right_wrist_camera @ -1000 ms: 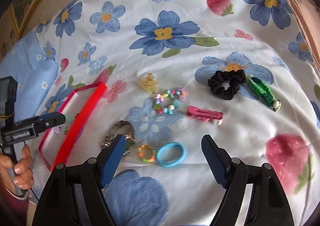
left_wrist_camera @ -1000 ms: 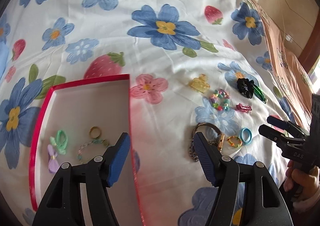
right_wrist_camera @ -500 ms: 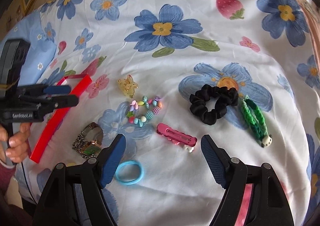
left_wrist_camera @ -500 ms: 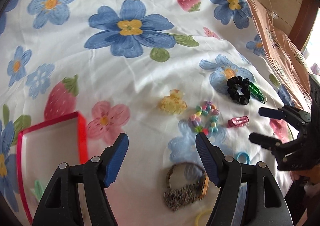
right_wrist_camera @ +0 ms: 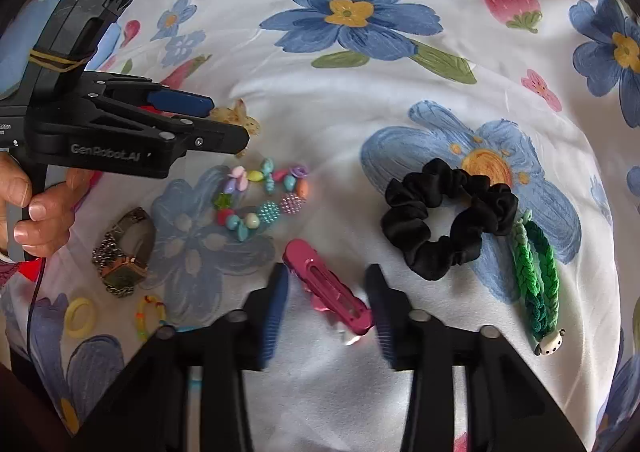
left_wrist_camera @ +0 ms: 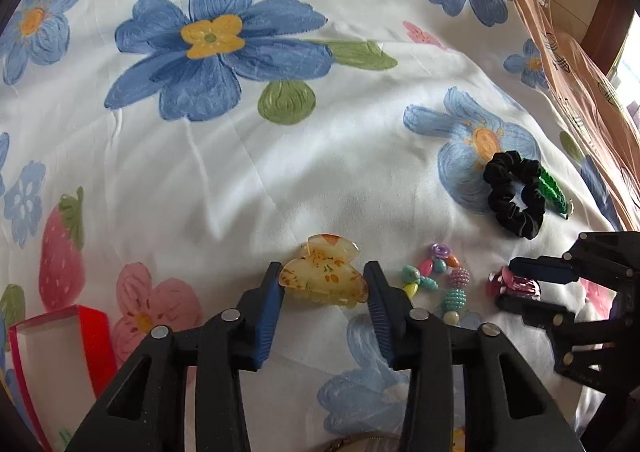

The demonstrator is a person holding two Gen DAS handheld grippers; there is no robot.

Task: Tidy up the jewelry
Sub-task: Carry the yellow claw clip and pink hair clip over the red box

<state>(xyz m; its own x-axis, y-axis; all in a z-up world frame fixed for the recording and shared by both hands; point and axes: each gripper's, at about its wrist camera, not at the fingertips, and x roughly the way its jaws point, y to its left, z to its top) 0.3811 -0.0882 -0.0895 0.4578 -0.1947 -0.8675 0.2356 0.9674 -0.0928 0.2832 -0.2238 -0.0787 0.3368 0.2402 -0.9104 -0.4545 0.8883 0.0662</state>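
Observation:
My left gripper (left_wrist_camera: 324, 288) is open, its fingers on either side of a yellow translucent claw clip (left_wrist_camera: 323, 276) that lies on the flowered bedsheet. My right gripper (right_wrist_camera: 327, 292) is open around a pink hair clip (right_wrist_camera: 328, 288), also seen in the left wrist view (left_wrist_camera: 514, 286). A bead bracelet (right_wrist_camera: 264, 199) lies between the two clips. A black scrunchie (right_wrist_camera: 448, 215) and a green braided band (right_wrist_camera: 536, 276) lie to the right. The red-rimmed box (left_wrist_camera: 60, 356) is at the lower left of the left wrist view.
A metal watch (right_wrist_camera: 122, 252), a yellow ring (right_wrist_camera: 80, 318) and a small bead ring (right_wrist_camera: 150, 316) lie at lower left in the right wrist view. A brown patterned cloth (left_wrist_camera: 580, 63) runs along the bed's right side. The left gripper's body (right_wrist_camera: 120, 131) fills the upper left there.
Both grippers moved forward and down. The left now straddles the yellow claw clip and the right straddles the pink hair clip. Both sets of fingers have narrowed but stay open.

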